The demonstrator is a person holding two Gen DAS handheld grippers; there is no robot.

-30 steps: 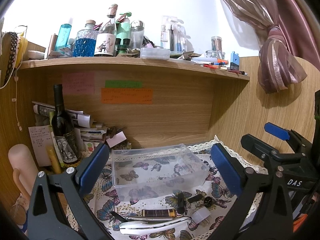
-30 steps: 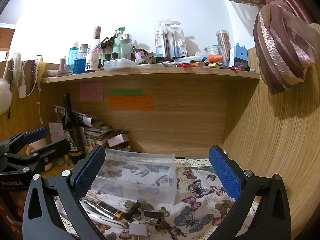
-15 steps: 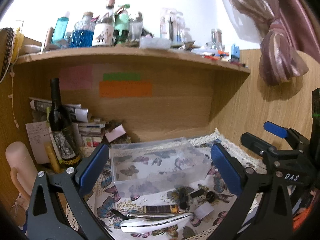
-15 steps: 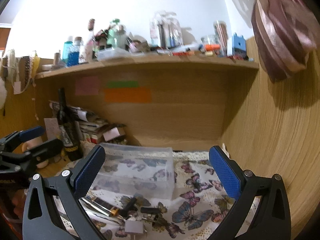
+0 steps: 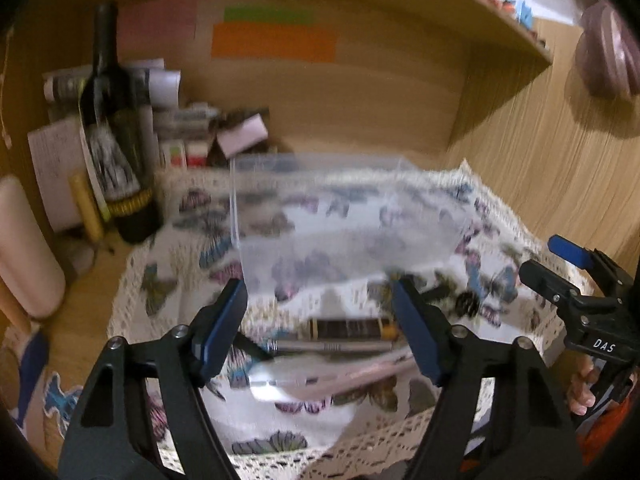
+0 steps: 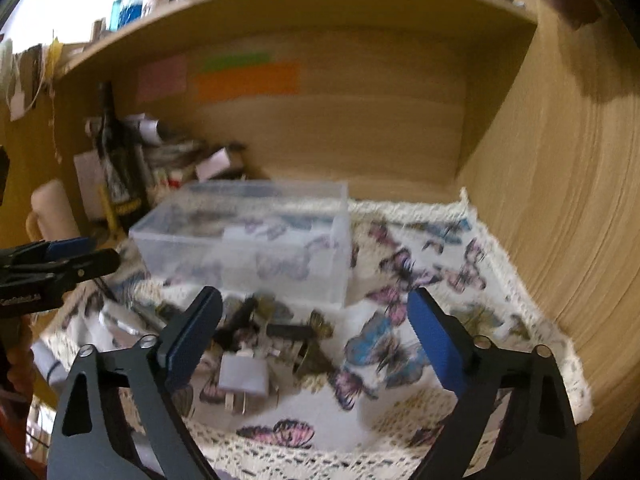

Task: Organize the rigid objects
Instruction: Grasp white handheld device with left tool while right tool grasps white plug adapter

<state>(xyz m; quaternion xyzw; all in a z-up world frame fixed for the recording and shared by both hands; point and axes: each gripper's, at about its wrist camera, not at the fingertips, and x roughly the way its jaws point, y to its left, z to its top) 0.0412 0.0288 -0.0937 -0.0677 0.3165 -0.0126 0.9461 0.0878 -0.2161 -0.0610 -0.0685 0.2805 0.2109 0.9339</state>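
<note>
Clear plastic box point(image 6: 256, 240) sits on the butterfly cloth point(image 6: 440, 264) on the table, with small stuff like a white plug point(image 6: 244, 376) and a dark tube point(image 5: 348, 328) just in front. Left gripper point(image 5: 320, 328) and right gripper point(image 6: 312, 336) both spread wide, holding nothing.

A dark wine bottle point(image 5: 114, 128) is standing upright at the back left of the table, rolled papers point(image 5: 160, 82) lying behind it (blurred), coloured notes point(image 5: 274, 42) sticking to the wooden back panel.
</note>
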